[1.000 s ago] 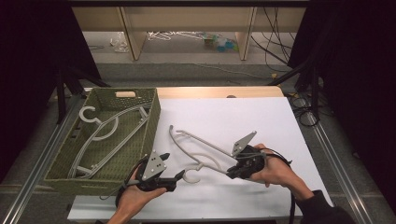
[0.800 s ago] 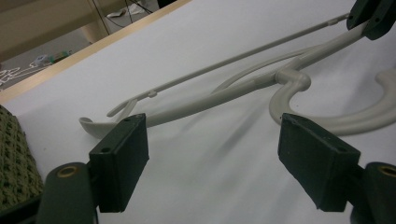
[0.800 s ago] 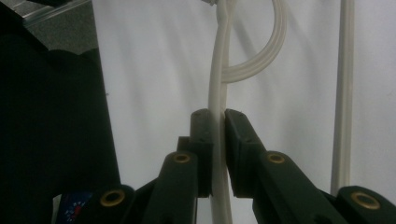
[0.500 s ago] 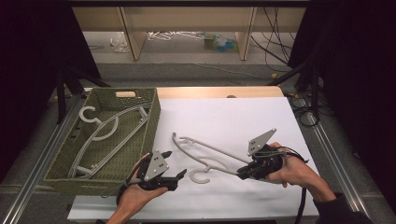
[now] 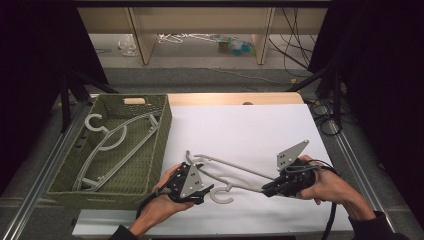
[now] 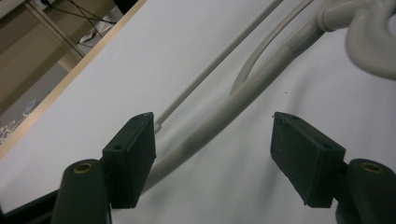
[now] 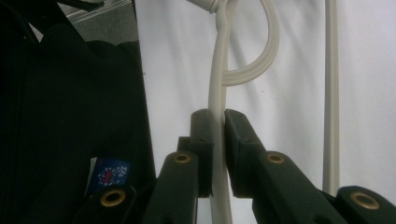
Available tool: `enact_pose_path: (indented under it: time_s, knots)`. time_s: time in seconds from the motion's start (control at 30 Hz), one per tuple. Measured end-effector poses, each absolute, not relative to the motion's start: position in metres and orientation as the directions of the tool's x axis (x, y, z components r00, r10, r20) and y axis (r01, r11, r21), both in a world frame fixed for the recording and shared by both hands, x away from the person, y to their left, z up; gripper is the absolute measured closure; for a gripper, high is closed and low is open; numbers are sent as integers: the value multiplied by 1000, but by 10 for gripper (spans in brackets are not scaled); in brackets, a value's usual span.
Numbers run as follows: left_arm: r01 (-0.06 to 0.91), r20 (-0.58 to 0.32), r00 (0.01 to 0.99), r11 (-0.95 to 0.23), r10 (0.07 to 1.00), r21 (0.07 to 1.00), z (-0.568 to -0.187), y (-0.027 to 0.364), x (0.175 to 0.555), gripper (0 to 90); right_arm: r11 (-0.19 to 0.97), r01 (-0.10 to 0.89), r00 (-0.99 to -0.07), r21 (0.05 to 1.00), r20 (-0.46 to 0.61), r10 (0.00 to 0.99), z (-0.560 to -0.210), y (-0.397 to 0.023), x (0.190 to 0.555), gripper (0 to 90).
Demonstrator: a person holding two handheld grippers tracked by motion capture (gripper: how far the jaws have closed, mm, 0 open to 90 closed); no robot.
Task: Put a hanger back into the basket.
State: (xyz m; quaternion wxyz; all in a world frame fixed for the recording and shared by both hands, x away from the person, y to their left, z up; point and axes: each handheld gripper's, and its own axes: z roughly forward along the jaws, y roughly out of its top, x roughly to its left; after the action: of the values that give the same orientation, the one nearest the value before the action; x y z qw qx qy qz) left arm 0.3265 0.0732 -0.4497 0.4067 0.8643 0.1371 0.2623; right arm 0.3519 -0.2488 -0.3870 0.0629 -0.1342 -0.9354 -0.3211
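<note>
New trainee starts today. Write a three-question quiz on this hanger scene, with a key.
1. True or false: the right gripper is clamped on an arm of the grey hanger on the white table.
2. The pads of the left gripper are: A) pressed on the hanger's arm, B) apart with the arm passing between them, C) shut on nothing.
3. What lies in the green basket, and on which side of the table does the basket stand in the high view?

Key
1. True: its pads pinch the arm.
2. B: the jaws have just been closing, but the pads do not press on the arm.
3. More grey hangers; the left side.
</note>
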Motion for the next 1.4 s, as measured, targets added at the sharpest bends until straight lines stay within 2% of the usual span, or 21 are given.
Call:
enact_pose_path:
  time_s: [0.07,0.2,0.37,0.47,0.5,0.57,0.6,1.0,1.1,1.17,1.33,1.4]
  knots:
    - [18,316,850,-623,421,782,-451,70,328,342,757,288,-957,587,200,209,-387,-250,351,824]
    - [-31,344,862,-637,373,770,-453,66,333,397,757,282,-958,590,207,196,-388,-253,349,823]
    - [-132,394,881,-665,261,735,-454,58,337,452,755,276,-960,595,209,186,-389,-254,348,823]
    - [-148,392,890,-664,235,733,-454,54,338,495,755,273,-961,596,212,180,-389,-254,348,823]
    - [-125,352,905,-643,238,756,-456,52,338,536,755,272,-961,597,212,178,-389,-254,348,823]
    - [-163,391,896,-664,210,730,-454,51,338,594,757,268,-962,596,206,179,-389,-254,348,823]
    - [-154,372,905,-656,207,739,-455,50,338,642,760,266,-962,593,210,174,-389,-254,348,823]
    - [-334,495,868,-687,43,645,-445,45,334,744,744,229,-972,628,191,139,-391,-267,353,807]
    - [-374,528,849,-693,12,616,-440,41,330,775,749,199,-980,633,149,134,-390,-270,354,683]
    - [-382,532,846,-692,4,612,-438,38,328,791,759,179,-984,625,109,142,-390,-271,354,631]
    - [-333,520,853,-711,54,619,-429,36,331,793,708,253,-950,659,31,310,-381,-275,361,451]
    - [-282,490,866,-713,98,642,-424,36,331,793,678,275,-929,682,8,369,-376,-277,362,427]
